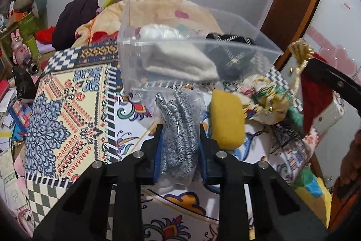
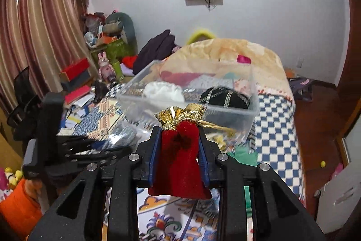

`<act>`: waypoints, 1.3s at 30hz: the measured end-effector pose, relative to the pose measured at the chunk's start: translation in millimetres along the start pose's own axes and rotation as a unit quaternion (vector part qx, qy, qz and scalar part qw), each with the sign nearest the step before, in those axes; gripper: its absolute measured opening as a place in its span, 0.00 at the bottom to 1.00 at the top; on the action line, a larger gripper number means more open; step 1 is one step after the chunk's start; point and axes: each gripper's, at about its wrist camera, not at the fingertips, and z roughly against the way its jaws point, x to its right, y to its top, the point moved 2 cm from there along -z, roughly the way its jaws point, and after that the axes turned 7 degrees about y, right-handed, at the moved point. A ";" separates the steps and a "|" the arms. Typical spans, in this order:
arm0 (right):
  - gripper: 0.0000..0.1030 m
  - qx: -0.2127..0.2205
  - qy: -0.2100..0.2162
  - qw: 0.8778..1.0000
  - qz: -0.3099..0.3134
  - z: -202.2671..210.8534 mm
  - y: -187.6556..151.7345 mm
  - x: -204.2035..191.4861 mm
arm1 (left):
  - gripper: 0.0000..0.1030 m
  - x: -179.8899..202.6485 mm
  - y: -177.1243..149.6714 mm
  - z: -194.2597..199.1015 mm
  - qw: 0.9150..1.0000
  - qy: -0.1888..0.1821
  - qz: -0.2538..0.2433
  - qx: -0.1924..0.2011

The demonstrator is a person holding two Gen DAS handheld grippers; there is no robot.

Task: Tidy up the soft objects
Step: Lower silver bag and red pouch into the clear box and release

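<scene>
The task looks partly done: a clear plastic bin (image 1: 198, 44) already holds a white cloth (image 1: 180, 60) and a black patterned pouch (image 1: 232, 55). The left gripper (image 1: 180, 128) pinches bagged grey knit gloves (image 1: 178, 128) just before the bin; the right gripper (image 2: 179, 130) clamps a red velvet pouch (image 2: 180, 162) with gold trim. A yellow sponge (image 1: 227, 119) and floral fabric (image 1: 264, 101) lie loose on a boldly patterned blanket (image 1: 67, 105), in a cluttered bedroom with curtains (image 2: 40, 37).
</scene>
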 end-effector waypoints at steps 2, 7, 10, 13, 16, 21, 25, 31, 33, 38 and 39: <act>0.27 0.010 -0.001 1.000 0.000 2.1 6.8 1.8 | 0.25 0.6 4.9 11.1 1.000 -0.006 0.002 0.014; 0.27 0.036 -0.001 0.999 0.005 5.2 26.5 5.4 | 0.25 1.8 25.2 37.9 0.998 -0.012 0.004 0.056; 0.27 0.051 -0.004 0.999 0.008 6.2 38.6 6.6 | 0.25 3.3 42.0 51.7 0.997 -0.016 0.006 0.081; 0.27 0.061 -0.005 0.998 0.010 5.5 47.6 6.5 | 0.25 2.3 59.7 59.4 0.994 -0.008 0.008 0.106; 0.27 0.072 -0.007 0.997 0.013 3.3 58.3 7.0 | 0.25 1.6 78.9 61.2 0.992 0.000 0.007 0.123; 0.27 0.078 -0.012 0.997 0.020 -7.2 72.9 8.3 | 0.25 -1.2 101.9 53.3 0.991 0.010 0.008 0.134; 0.27 0.071 -0.018 0.997 0.025 -22.1 78.6 8.6 | 0.26 -0.3 112.4 39.3 0.991 0.021 0.004 0.128; 0.27 0.046 -0.014 0.999 0.016 -48.4 74.9 16.4 | 0.26 -0.8 121.4 6.2 0.994 0.040 -0.001 0.105; 0.27 0.031 -0.014 0.999 0.012 -60.8 71.4 19.4 | 0.26 -2.7 122.4 -6.0 0.994 0.049 0.002 0.097; 0.28 -0.006 -0.019 1.000 0.001 -84.6 63.1 28.0 | 0.26 -5.5 120.7 -33.8 0.996 0.060 0.002 0.071; 0.28 -0.014 -0.019 1.000 -0.003 -89.4 61.6 29.4 | 0.26 -5.2 119.9 -37.0 0.996 0.061 0.000 0.068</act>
